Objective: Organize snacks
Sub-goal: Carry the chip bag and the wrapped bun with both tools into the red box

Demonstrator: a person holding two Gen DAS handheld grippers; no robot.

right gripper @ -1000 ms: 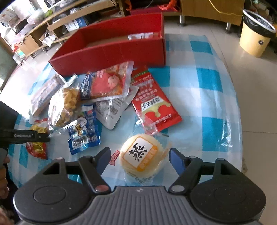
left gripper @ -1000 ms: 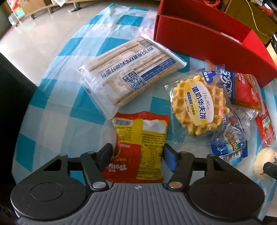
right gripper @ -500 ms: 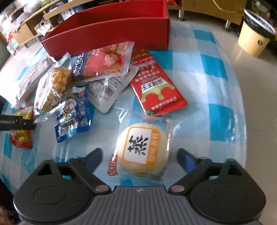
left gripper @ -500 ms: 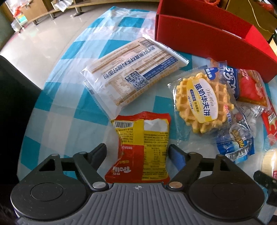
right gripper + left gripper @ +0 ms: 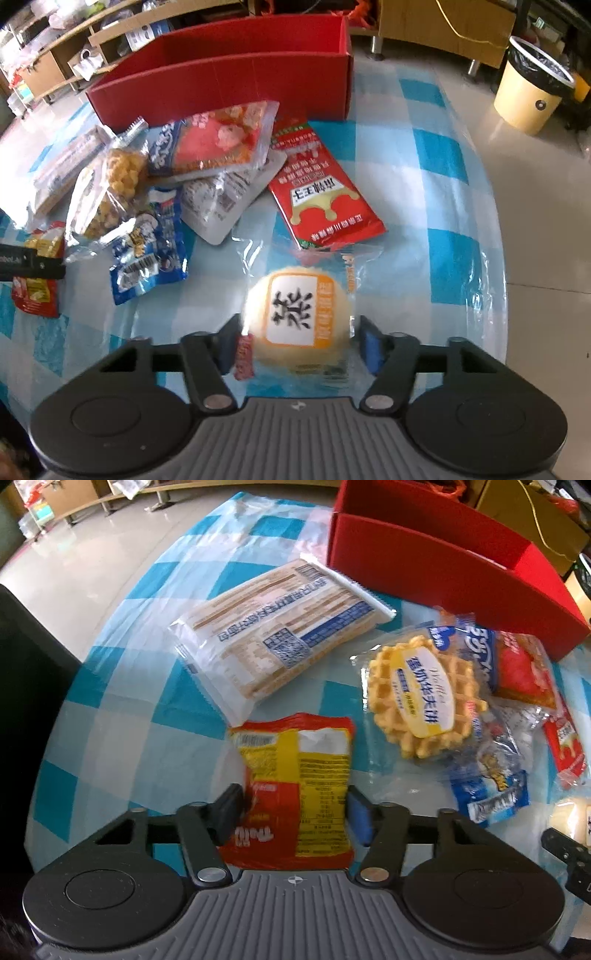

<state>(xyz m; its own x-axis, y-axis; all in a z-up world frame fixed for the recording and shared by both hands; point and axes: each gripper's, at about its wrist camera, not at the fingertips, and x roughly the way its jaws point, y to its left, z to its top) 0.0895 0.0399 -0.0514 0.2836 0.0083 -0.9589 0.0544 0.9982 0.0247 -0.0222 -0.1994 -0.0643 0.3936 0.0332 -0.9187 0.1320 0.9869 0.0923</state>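
From your left wrist view, your left gripper [image 5: 293, 818] points steeply down at the bench [image 5: 122, 738], and its fingers [image 5: 229, 810] have just been closing on the red-and-yellow snack packet [image 5: 295, 779]. The packet's lower half lies between them, and both pads press against its side edges. It sits near the bench's near edge. Beyond it lie the long white cracker pack [image 5: 277, 642] and the waffle packet [image 5: 424, 698], with the red box [image 5: 443, 576] at the far edge.

From your right wrist view, your right gripper [image 5: 299, 341] has likewise just been closing its fingers [image 5: 369, 343], on the round steamed cake [image 5: 297, 321] in clear wrap. The cake sits squarely between them; the pads touch the wrapper on both sides. Just beyond it lies the red sachet [image 5: 325, 195], and farther left the blue packet [image 5: 147, 251].
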